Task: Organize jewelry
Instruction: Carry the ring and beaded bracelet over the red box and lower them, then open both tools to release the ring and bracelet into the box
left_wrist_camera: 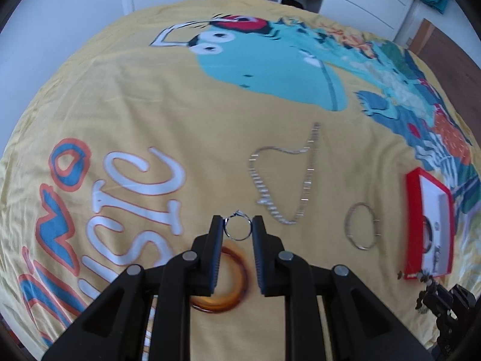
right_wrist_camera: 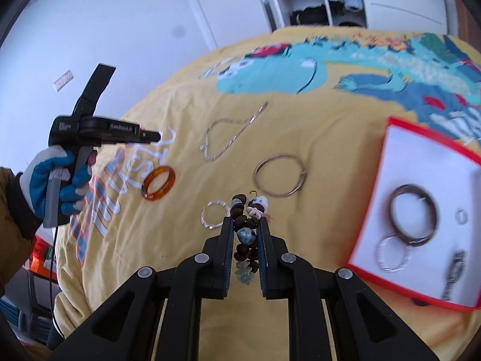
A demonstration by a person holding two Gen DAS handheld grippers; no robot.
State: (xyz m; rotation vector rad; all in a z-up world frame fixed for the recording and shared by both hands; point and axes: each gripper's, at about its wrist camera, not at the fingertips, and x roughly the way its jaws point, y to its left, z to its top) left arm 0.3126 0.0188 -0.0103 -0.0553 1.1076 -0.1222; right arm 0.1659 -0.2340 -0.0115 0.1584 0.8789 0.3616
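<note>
On top of the bed lies a big yellow blanket (left_wrist_camera: 210,138) with a blue cartoon dinosaur (left_wrist_camera: 270,60) and large white letters. White cupboard doors and shelves of clothes stand behind it.

Next comes a red box (right_wrist_camera: 387,138) with a white inside, sitting at the right side of the blanket. It holds a dark bangle (right_wrist_camera: 413,218), a pale ring (right_wrist_camera: 393,254), a watch (right_wrist_camera: 454,270) and one tiny ring.

Loose on the blanket are a silver chain (left_wrist_camera: 282,177), a thin metal bangle (left_wrist_camera: 360,227), an orange bangle (left_wrist_camera: 222,282) and a clear sparkly ring (right_wrist_camera: 215,213) — all apart from each other.

The left gripper (left_wrist_camera: 239,228) is clenched on a small silver ring (left_wrist_camera: 238,226), pinched between its two tips and lifted above the orange bangle. A gloved hand (right_wrist_camera: 57,180) in blue and white holds this gripper by its handle.

The right gripper (right_wrist_camera: 247,225) is clenched on a bead bracelet (right_wrist_camera: 246,231) — brown, white and blue beads bunched between its fingers, up off the blanket, near the box.
</note>
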